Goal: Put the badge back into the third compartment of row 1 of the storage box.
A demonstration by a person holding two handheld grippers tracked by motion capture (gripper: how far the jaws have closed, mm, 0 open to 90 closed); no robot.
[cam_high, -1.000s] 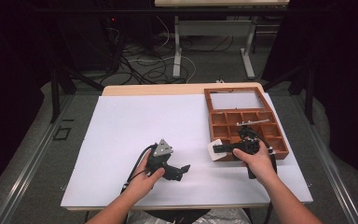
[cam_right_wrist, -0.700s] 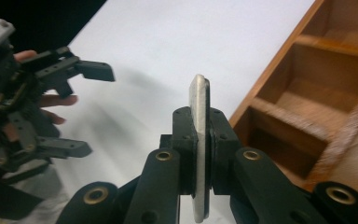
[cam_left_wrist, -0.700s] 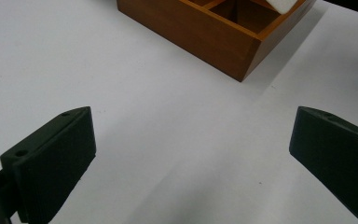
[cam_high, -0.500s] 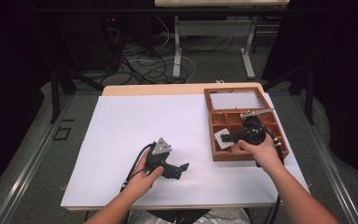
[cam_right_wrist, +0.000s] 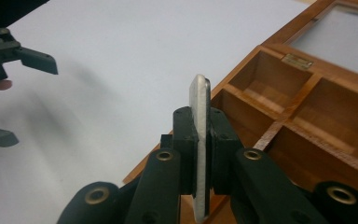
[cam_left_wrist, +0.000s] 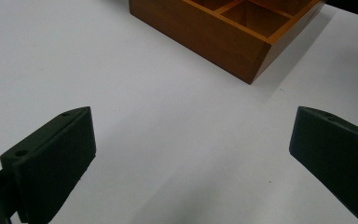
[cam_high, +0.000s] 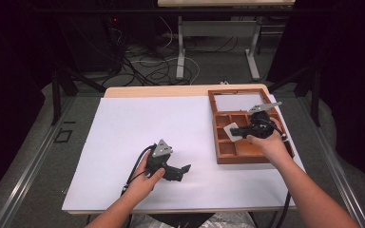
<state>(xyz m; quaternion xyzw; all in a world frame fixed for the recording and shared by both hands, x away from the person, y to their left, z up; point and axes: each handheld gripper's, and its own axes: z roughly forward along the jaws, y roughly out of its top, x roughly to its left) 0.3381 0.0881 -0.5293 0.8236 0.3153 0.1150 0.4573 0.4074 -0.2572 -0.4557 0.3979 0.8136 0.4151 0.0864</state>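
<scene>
Right gripper (cam_right_wrist: 200, 154) had lifted away from the near edge of the wooden compartment tray (cam_high: 221, 156), clamped on a thin white plate (cam_right_wrist: 200, 140) held edge-up over the tray's left side. Left gripper (cam_high: 180, 171) sat wide open, empty, low over the counter (cam_high: 123, 128). Plate looked to be coming out, not yet set down.

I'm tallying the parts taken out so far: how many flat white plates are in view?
1. The white plate is clamped on edge in the right gripper, above the wooden tray. More may lie hidden in compartments behind the hand.
</scene>
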